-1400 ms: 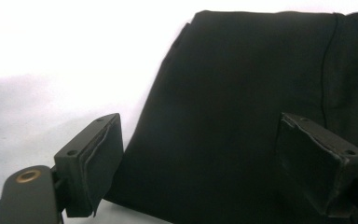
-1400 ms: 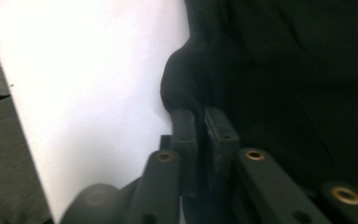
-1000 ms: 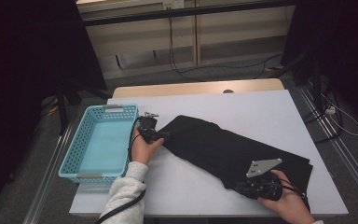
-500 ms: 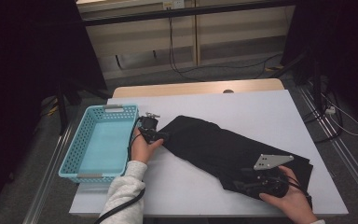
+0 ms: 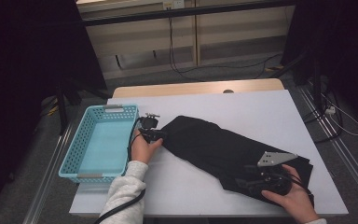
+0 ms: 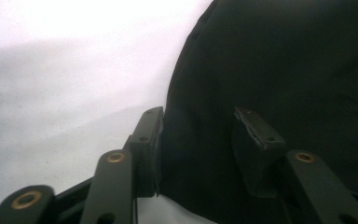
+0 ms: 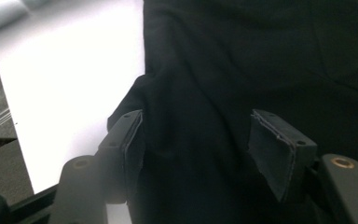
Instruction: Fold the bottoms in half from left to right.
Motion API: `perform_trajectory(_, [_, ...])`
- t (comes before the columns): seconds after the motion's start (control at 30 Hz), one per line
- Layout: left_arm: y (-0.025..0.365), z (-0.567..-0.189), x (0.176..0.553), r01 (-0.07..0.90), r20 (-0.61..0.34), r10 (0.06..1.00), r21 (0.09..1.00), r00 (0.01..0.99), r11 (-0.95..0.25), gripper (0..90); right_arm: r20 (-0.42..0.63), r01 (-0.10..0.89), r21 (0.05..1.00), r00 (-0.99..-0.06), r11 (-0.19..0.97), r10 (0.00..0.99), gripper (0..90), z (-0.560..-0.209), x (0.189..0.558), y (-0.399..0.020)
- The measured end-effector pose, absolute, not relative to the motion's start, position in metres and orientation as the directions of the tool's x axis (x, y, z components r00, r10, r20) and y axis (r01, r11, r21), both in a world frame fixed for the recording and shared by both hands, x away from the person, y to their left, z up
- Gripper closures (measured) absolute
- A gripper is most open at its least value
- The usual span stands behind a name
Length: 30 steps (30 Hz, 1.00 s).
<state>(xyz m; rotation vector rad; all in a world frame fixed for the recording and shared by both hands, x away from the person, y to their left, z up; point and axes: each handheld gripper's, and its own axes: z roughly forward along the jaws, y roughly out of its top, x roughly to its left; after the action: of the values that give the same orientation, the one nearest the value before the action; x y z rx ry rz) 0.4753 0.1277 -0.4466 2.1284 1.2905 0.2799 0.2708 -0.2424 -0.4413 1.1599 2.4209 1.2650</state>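
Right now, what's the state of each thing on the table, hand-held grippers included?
Black garment: folded into a long strip, lying flat and slantwise on the table.
Basket: upright at the table's left edge, nothing in it.
Left hand-held gripper: at the garment's left end, jaws just closing around the cloth edge, pads not yet pressing.
Right hand-held gripper: over the garment's right end, jaws just opened, cloth lying between them, not pinched.

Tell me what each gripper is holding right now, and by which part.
Nothing is gripped yet. The left gripper straddles the black cloth's end nearest the basket, jaws just closing; the right gripper stands open over its opposite end, jaws just opening.
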Motion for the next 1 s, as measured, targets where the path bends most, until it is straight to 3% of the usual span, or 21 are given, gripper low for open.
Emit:
perform_trajectory(0.1, [0.127,-0.446,0.475,0.738,-0.17,0.854,0.601,0.491,-0.305,63.1,0.196,0.561,0.759,-0.681,0.33,0.706,36.6,-0.441,0.271,-0.243])
perform_trajectory(0.17, [0.127,-0.446,0.475,0.746,-0.197,0.844,0.593,0.5,-0.303,76.6,0.196,0.56,0.759,-0.681,0.33,0.705,36.6,-0.441,0.271,-0.243])
perform_trajectory(0.2, [0.126,-0.447,0.475,0.771,-0.264,0.826,0.57,0.498,-0.283,82.3,0.196,0.557,0.763,-0.683,0.328,0.704,36.6,-0.44,0.272,-0.244])
perform_trajectory(0.47, [0.114,-0.442,0.471,0.753,-0.205,0.828,0.567,0.521,-0.333,83.7,0.203,0.558,0.765,-0.683,0.321,0.702,34.1,-0.44,0.273,-0.246])
perform_trajectory(0.7, [0.111,-0.433,0.473,0.754,-0.207,0.819,0.554,0.535,-0.353,85.1,0.218,0.566,0.771,-0.666,0.292,0.714,25.7,-0.439,0.273,-0.254])
perform_trajectory(1.0, [0.126,-0.393,0.487,0.766,-0.222,0.834,0.561,0.506,-0.315,85.4,0.228,0.57,0.774,-0.657,0.276,0.718,22.9,-0.439,0.272,-0.257])
